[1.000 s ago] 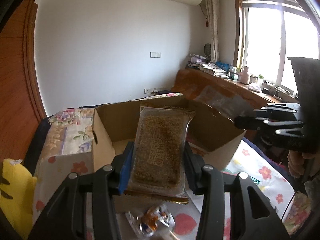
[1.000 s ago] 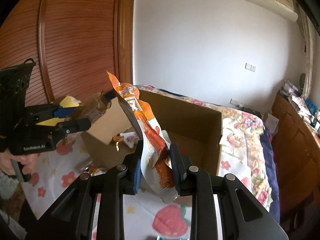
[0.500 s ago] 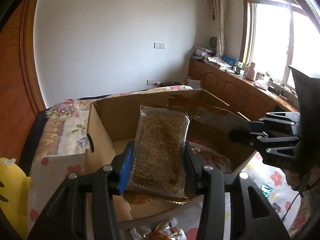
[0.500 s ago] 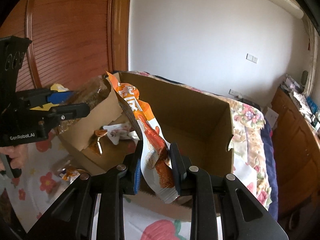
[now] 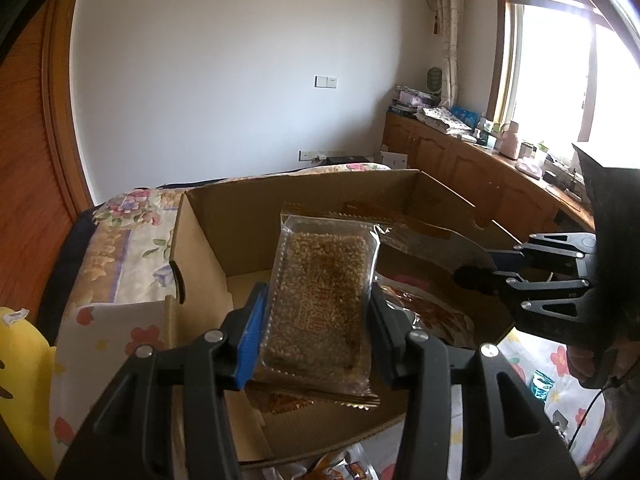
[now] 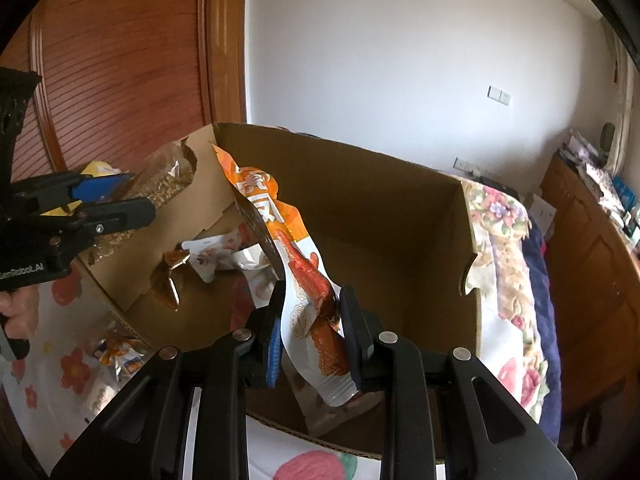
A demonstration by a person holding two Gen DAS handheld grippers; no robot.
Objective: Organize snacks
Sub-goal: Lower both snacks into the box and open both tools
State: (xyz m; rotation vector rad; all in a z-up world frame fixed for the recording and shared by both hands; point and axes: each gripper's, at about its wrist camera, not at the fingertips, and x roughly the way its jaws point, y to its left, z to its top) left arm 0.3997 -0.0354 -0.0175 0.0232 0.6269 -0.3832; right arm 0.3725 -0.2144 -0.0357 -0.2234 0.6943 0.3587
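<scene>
Snack packs — both clamped in jaws over cardboard box.

The left claw body reads "GenRobot.AI" in white letters.

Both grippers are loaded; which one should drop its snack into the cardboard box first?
Right, probably. The right gripper holds its orange-and-white snack bag above the open cardboard box. The left gripper, clamping the clear grain-bar packet, looks nearer the box's front corner.

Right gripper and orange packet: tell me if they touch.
Touching. The right wrist view shows the right gripper with both fingers pressed against the orange packet, held above the box.
</scene>
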